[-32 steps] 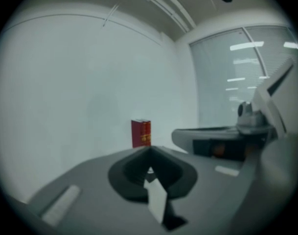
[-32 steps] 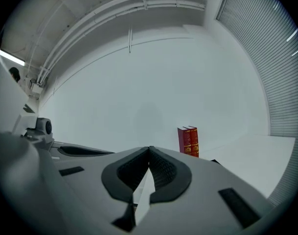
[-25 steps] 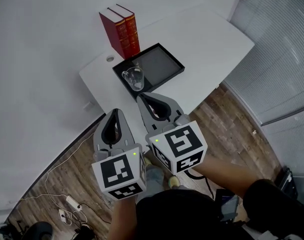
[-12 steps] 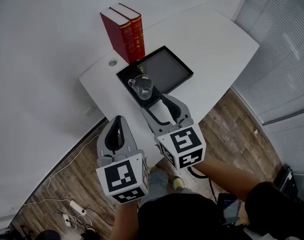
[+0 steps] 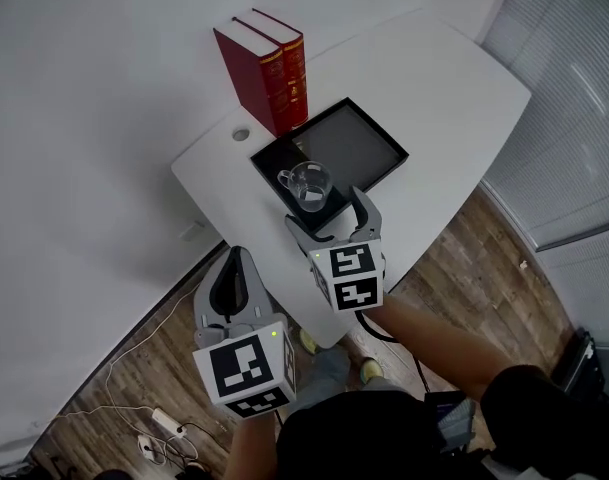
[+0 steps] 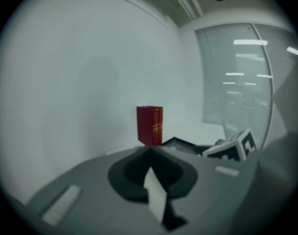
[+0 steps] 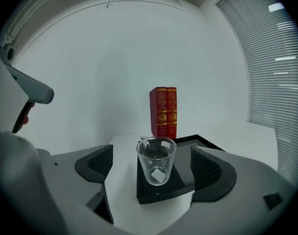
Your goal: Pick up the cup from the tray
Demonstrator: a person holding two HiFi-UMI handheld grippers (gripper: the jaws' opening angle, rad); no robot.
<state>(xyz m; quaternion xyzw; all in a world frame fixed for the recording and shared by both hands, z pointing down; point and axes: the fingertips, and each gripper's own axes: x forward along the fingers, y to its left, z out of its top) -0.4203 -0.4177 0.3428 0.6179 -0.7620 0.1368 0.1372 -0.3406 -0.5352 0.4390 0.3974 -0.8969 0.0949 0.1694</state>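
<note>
A clear glass cup (image 5: pixel 307 185) stands upright on the near corner of a black tray (image 5: pixel 354 148). My right gripper (image 5: pixel 326 211) hovers at that corner, its jaws opening wide. In the right gripper view the cup (image 7: pixel 156 160) sits centred just ahead of the two pads (image 7: pixel 97 164) without touching them, and the tray (image 7: pixel 161 192) runs beneath. My left gripper (image 5: pixel 234 256) hangs back off the table's near edge, shut with nothing in it. In its own view the left gripper (image 6: pixel 149 153) shows its jaws pressed together.
Two red books (image 5: pixel 269 68) stand upright behind the tray on the white table (image 5: pixel 444 98). A round cable hole (image 5: pixel 241 135) is at the table's left end. Wood floor with cables and a power strip (image 5: pixel 164 423) lies below. Window blinds (image 5: pixel 574 88) stand at the right.
My right gripper has moved forward to the tray's near corner and its jaws have gone from shut to wide open. The left gripper stays back, still shut.
</note>
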